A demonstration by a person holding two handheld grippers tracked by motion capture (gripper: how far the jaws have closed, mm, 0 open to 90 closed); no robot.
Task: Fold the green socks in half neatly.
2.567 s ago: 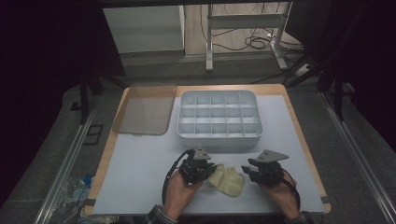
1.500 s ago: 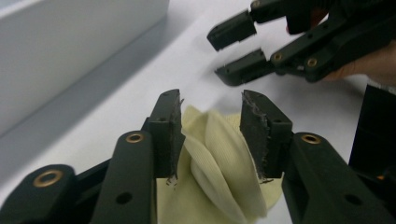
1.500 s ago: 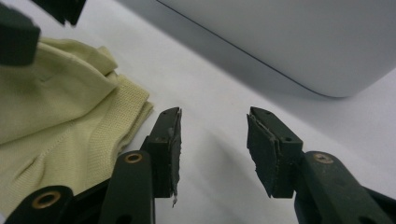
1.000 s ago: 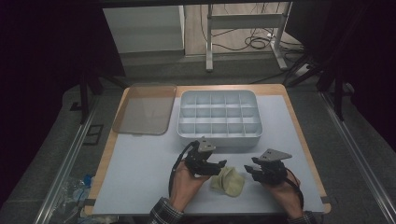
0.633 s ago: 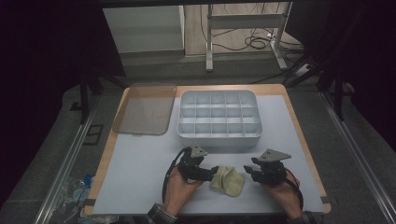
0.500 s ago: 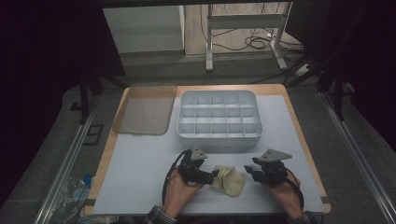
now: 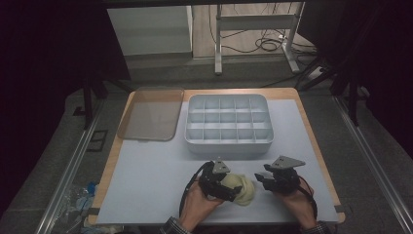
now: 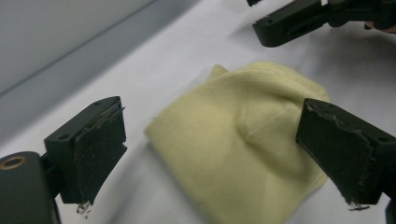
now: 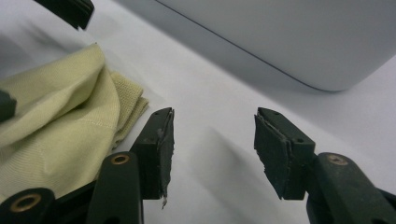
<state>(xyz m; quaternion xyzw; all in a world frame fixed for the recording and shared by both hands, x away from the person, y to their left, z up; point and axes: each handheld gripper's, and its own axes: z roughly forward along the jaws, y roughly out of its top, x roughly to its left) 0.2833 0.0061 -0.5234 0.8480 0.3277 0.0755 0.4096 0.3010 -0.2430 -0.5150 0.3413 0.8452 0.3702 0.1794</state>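
Now your left gripper [image 8: 210, 154], jaws just opened wide, straddles the crumpled pale-yellow knitted cloth [image 8: 243, 140] at lower centre, your right gripper [image 9: 212, 149] half-open, empty.

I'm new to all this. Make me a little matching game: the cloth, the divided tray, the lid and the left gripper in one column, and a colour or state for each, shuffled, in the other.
1. cloth
2. tray
3. lid
4. left gripper

a. see-through brownish, lying flat
b. jaws wide apart over the cloth
c. pale yellow, crumpled
d. white, compartments empty

Pairs: 1-c, 2-d, 3-a, 4-b
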